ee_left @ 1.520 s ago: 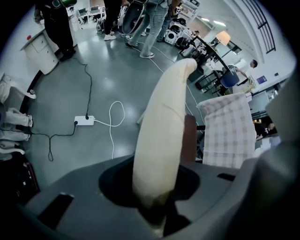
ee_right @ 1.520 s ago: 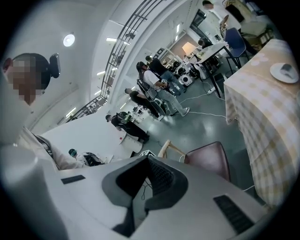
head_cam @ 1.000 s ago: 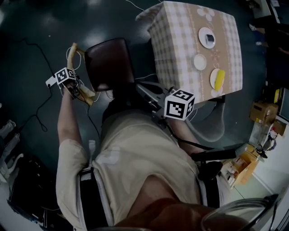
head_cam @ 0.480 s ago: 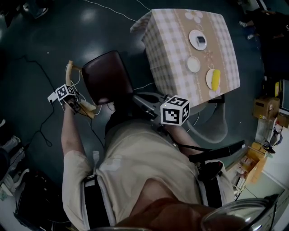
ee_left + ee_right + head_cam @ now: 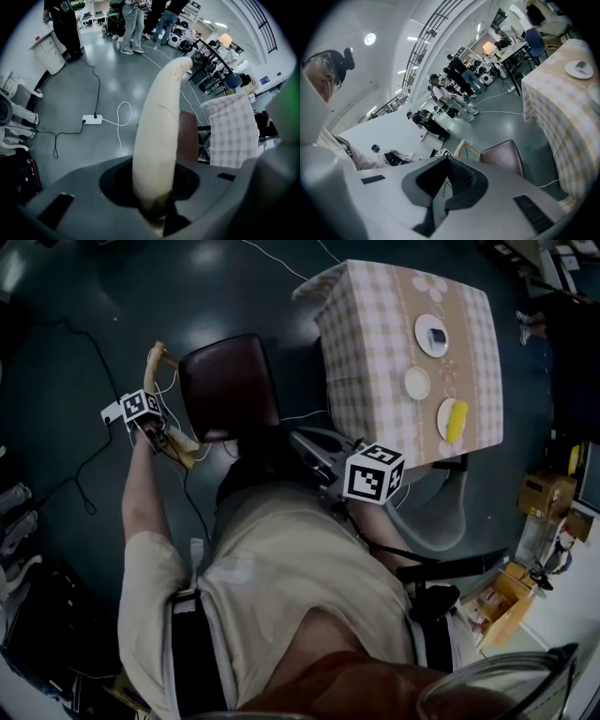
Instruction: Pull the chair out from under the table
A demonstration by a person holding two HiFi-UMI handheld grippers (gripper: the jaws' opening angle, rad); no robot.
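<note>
The chair stands left of the table [image 5: 375, 352], its dark red seat [image 5: 228, 385] out in the open on the floor. My left gripper [image 5: 169, 434] points down and is shut on the chair's pale wooden back rail [image 5: 159, 367]. In the left gripper view the rail [image 5: 157, 140] rises from between the jaws of the left gripper [image 5: 157, 213], with the seat [image 5: 189, 138] and the checked tablecloth [image 5: 229, 131] behind it. My right gripper [image 5: 305, 442] hovers by my torso, shut and holding nothing; the right gripper [image 5: 440, 197] looks toward the chair [image 5: 501, 159] and table [image 5: 562, 108].
Plates [image 5: 432, 334] and a yellow item [image 5: 455, 413] lie on the table. A grey chair [image 5: 441, 512] stands at the table's near side. Cables [image 5: 94, 456] and a power strip [image 5: 92, 120] cross the floor. People [image 5: 65, 28] stand farther back. Boxes [image 5: 544, 493] sit at the right.
The left gripper and the chair's back rail have shifted a little away from the table. The right gripper stays where it was.
</note>
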